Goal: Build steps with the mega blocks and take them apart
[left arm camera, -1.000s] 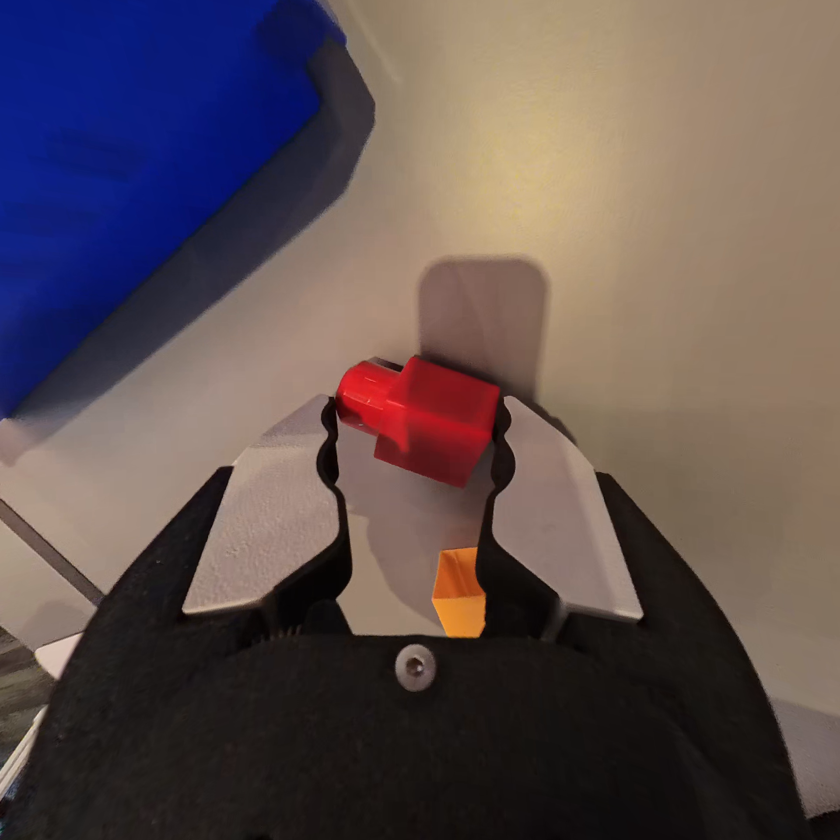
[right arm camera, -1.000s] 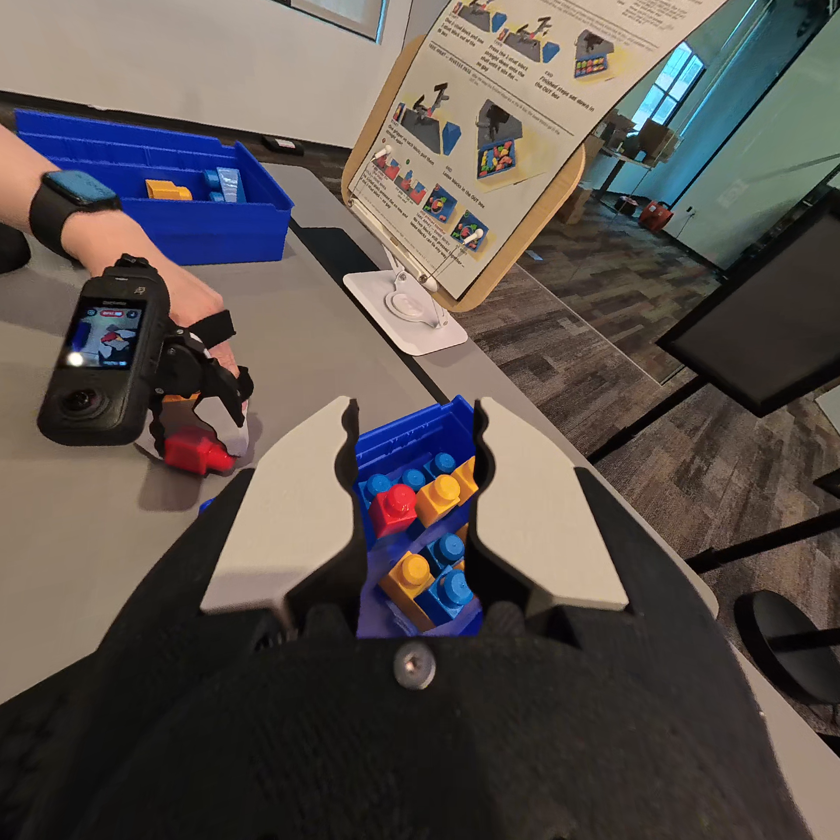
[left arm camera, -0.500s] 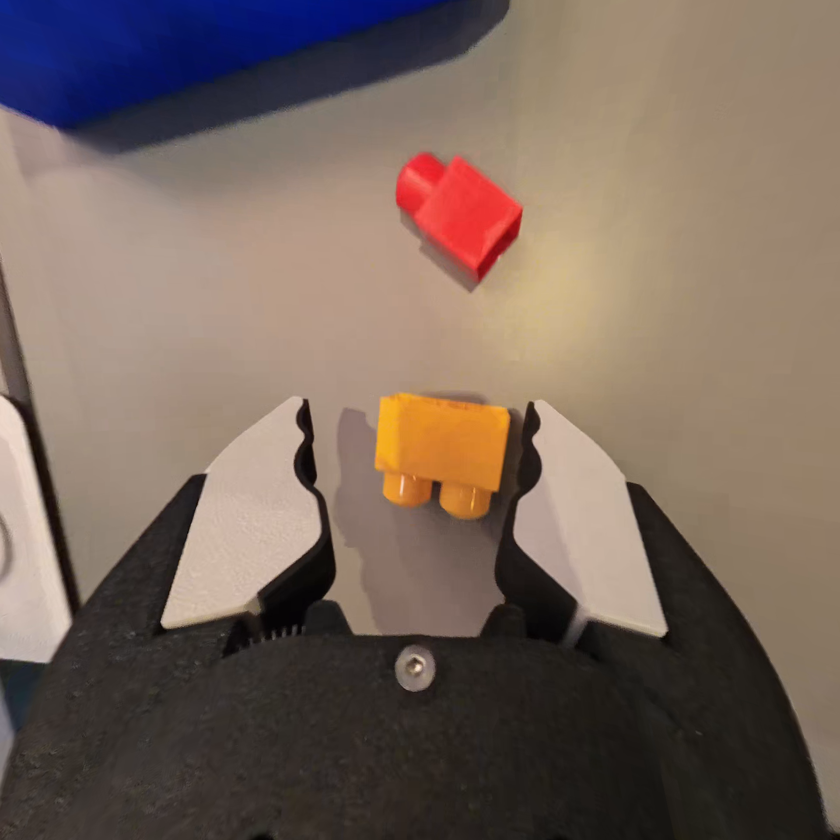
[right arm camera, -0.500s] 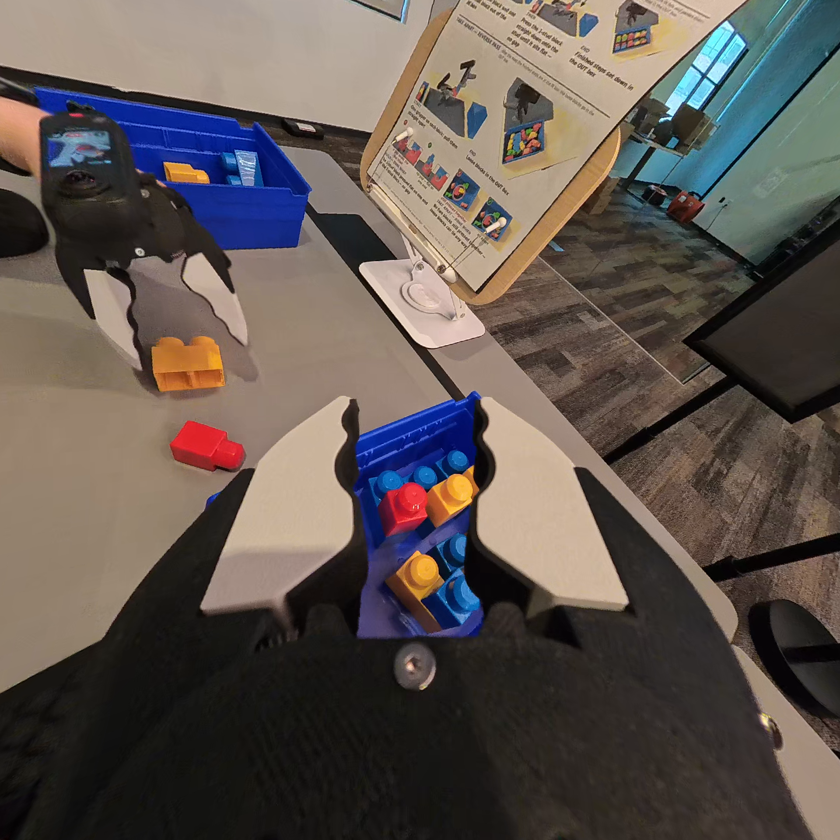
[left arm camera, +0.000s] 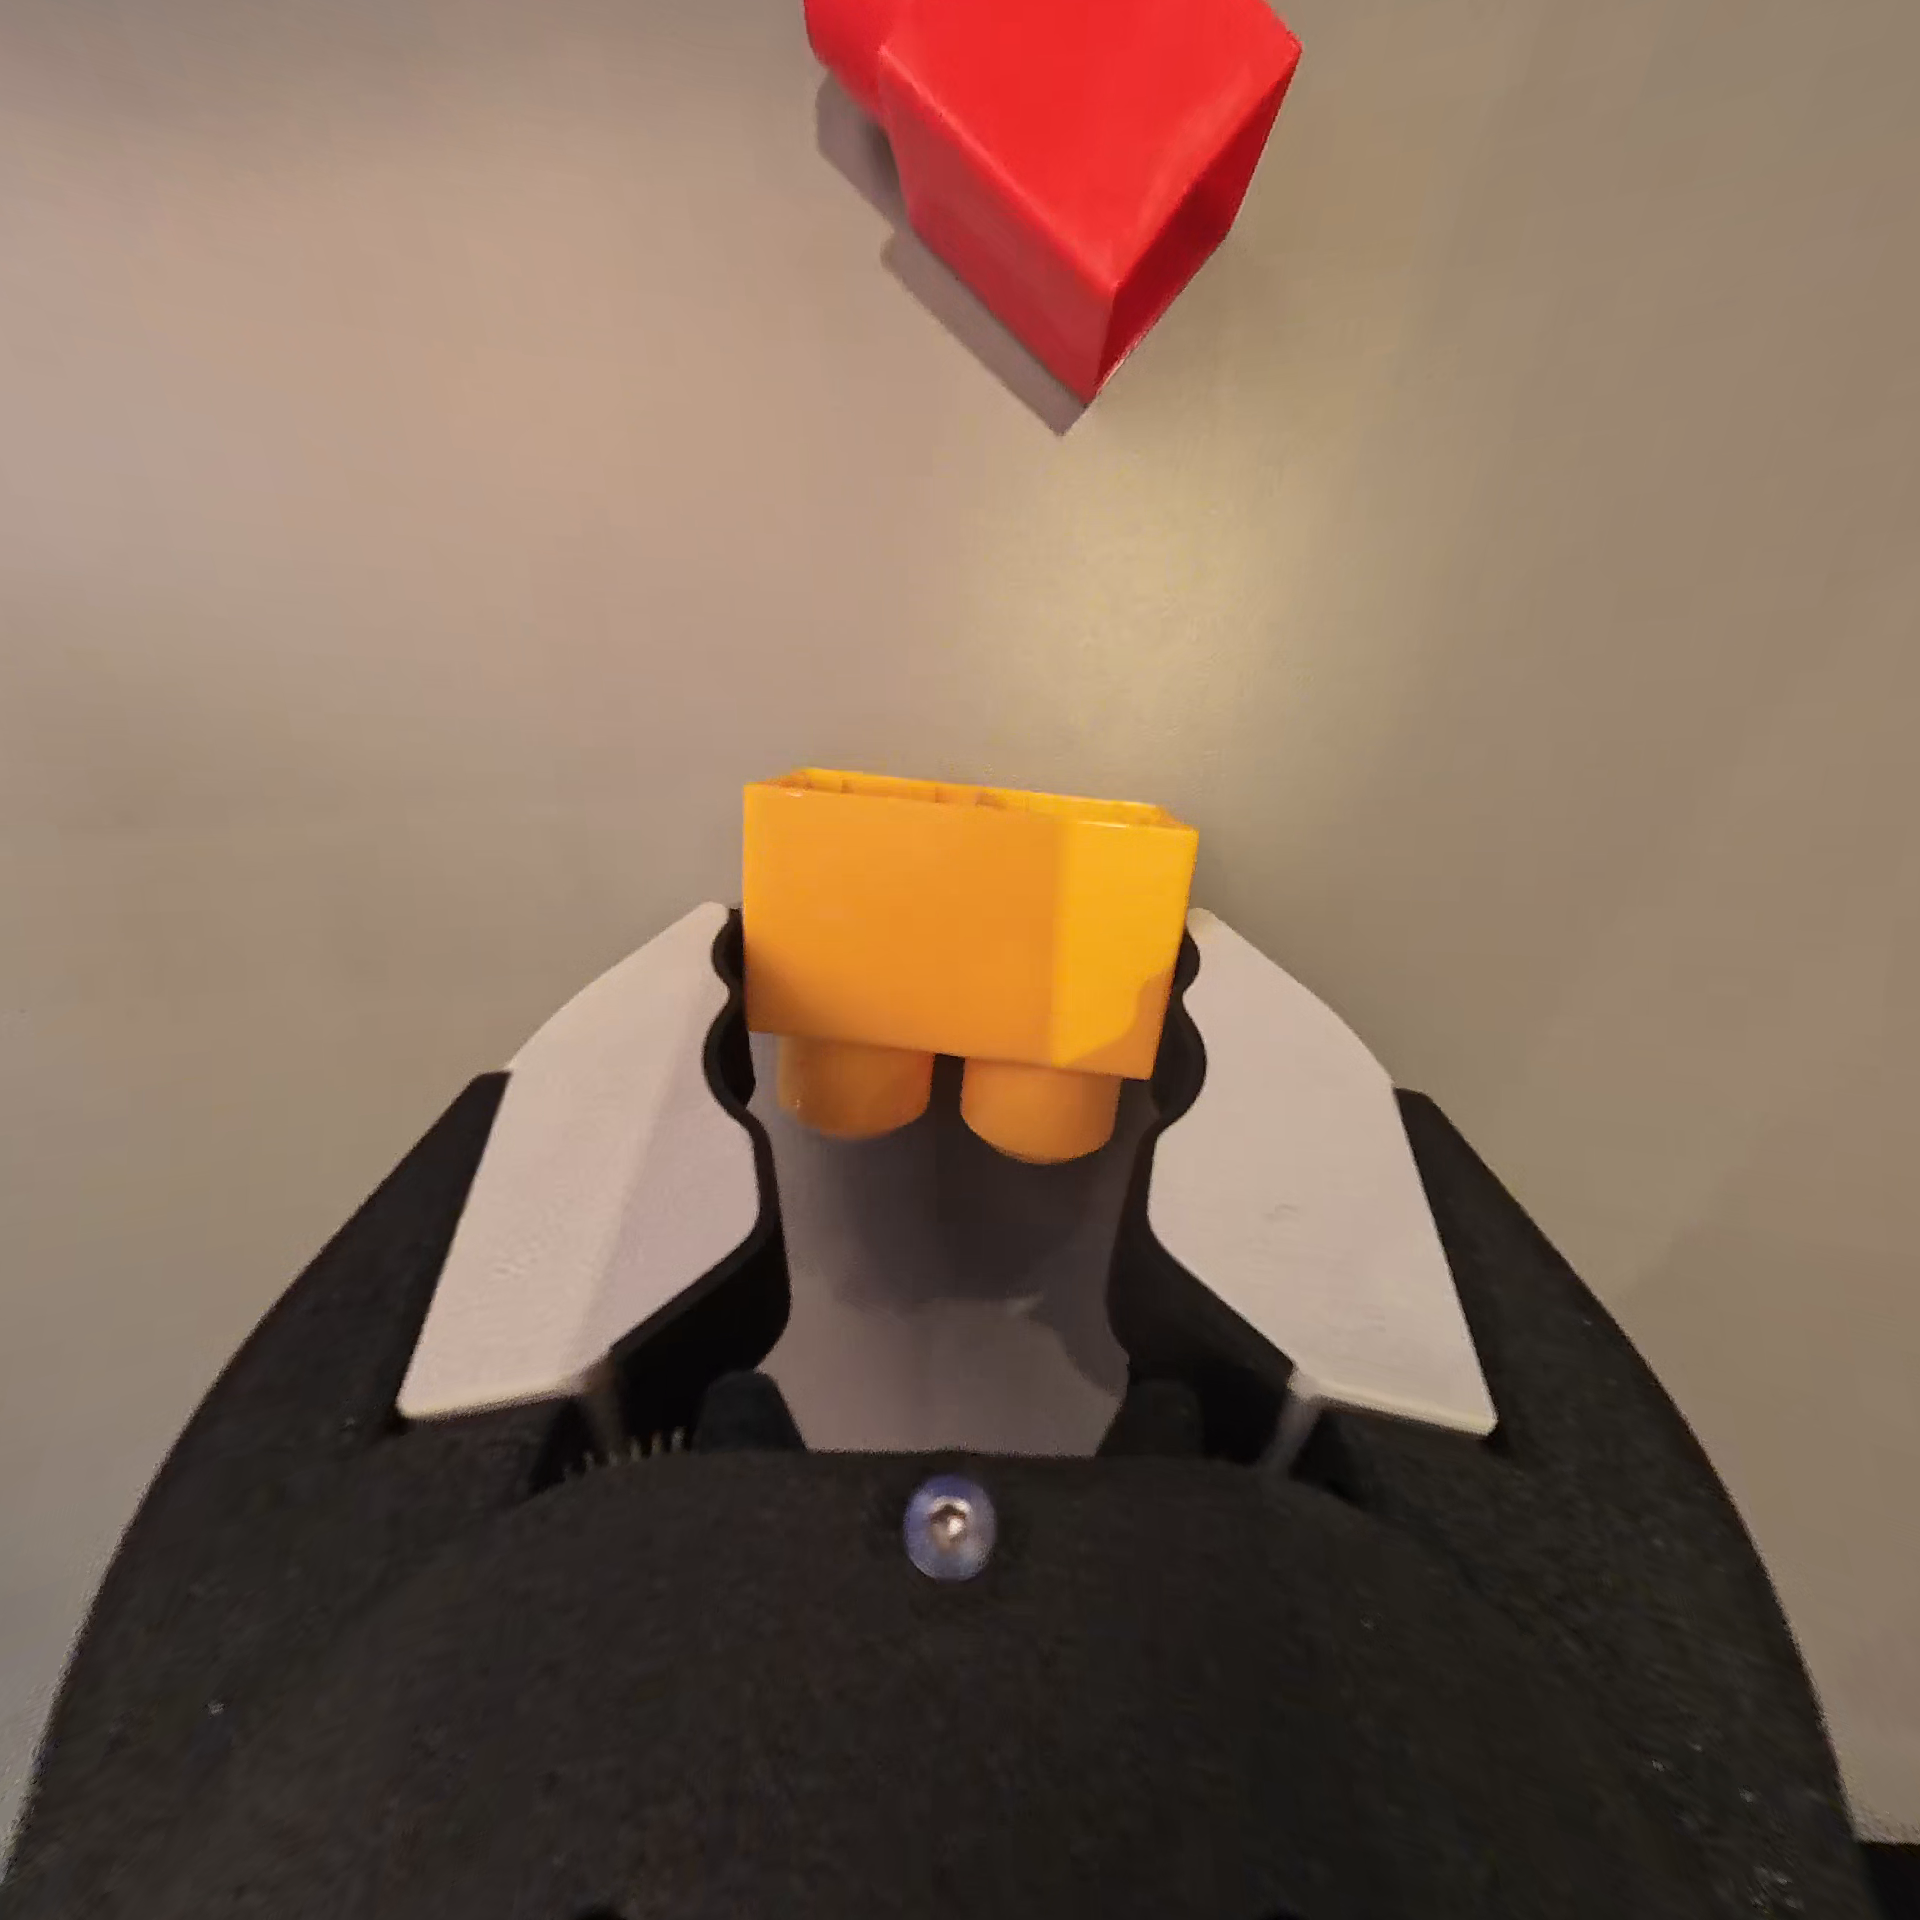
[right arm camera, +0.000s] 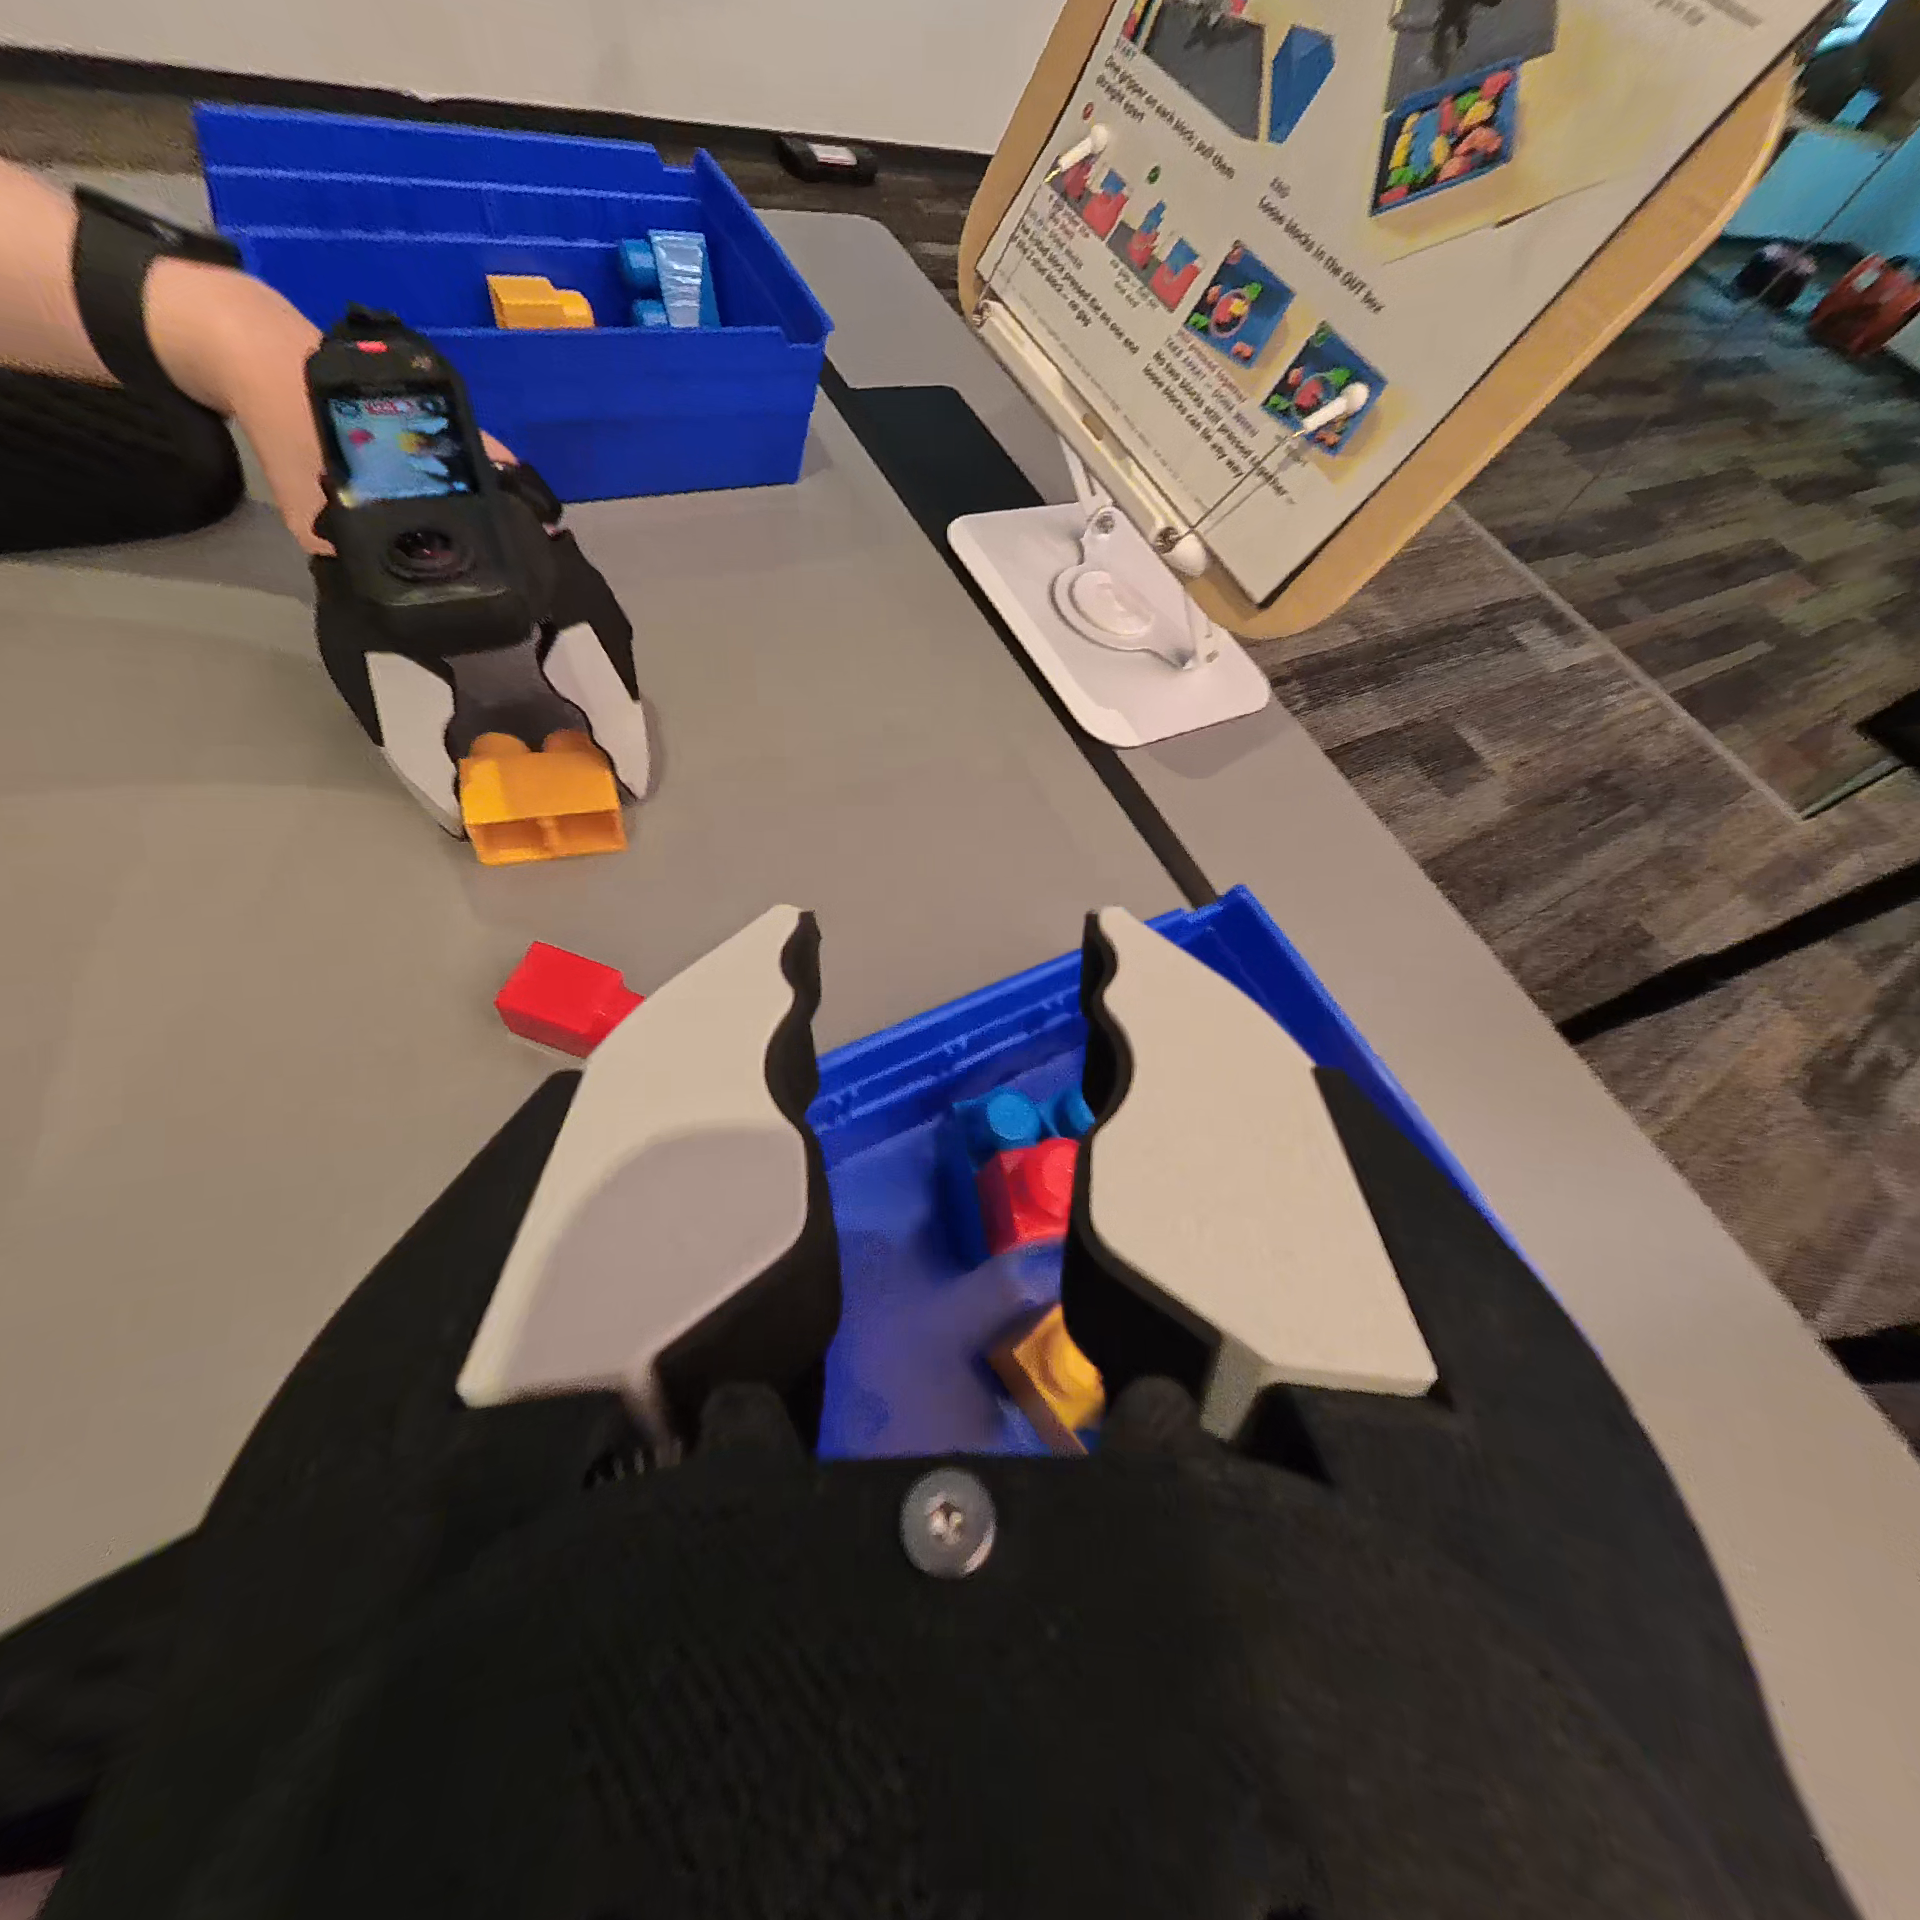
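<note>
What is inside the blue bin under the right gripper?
Between the open right gripper, the near blue bin shows blue blocks, a red block and an orange block. The fingers and body cover the rest.

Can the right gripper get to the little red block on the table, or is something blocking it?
Probably yes. The right gripper is open and holds nothing, and the red block lies alone on bare table just beside its left fingertip. The left gripper sits farther off at the orange block.

Warm dim overhead light, soft shadows under blocks, wide-angle bending at edges, slight motion blur
</note>
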`<state>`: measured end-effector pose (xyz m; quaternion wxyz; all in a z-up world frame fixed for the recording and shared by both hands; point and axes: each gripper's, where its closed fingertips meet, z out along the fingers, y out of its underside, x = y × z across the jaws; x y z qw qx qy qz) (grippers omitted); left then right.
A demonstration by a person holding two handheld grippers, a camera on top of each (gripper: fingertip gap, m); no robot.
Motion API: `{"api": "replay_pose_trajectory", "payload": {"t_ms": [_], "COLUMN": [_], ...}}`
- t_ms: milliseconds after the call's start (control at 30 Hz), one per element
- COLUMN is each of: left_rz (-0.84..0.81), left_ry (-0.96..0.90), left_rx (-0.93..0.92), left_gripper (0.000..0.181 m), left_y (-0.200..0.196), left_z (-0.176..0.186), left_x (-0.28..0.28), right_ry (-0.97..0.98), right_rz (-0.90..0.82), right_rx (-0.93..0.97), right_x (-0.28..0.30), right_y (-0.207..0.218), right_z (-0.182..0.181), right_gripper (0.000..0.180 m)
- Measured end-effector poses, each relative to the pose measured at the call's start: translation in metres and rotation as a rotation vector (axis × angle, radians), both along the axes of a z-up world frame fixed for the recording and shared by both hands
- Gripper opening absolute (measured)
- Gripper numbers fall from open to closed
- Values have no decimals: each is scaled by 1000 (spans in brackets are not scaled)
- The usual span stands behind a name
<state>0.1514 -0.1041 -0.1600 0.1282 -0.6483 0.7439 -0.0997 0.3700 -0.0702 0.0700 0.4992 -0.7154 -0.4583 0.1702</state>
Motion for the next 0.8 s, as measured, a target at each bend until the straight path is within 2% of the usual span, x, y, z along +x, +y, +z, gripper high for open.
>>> {"api": "replay_pose_trajectory", "payload": {"t_ms": [133,300,367,500,633,700,800], "left_rz": [-12,-50,-93,-163,-230,-252,-259], "left_ry": [-29,-123,-128,-84,-50,-25,-26], "left_rx": [94,278,355,429,448,449,397], "left_gripper": [76,76,76,76,76,76,77], "left_y": [6,1,-7,-22,-36,-40,-48], "left_z": [17,83,107,131,135,134,129], "left_x": [-2,2,4,9,16,18,21], "right_ry": [129,352,382,329,283,277,225], "right_rz": [48,230,299,364,384,476,595], "right_rx": [-191,-784,-929,-1009,-1032,-1110,-1223], "right_x": [-30,-91,-117,-162,-190,-198,-202], "right_y": [3,-19,-25,-38,-49,-65,-86], "right_z": [-8,-29,-39,-60,-75,-77,-85], "right_gripper": [49,49,48,51,57,58,39]}}
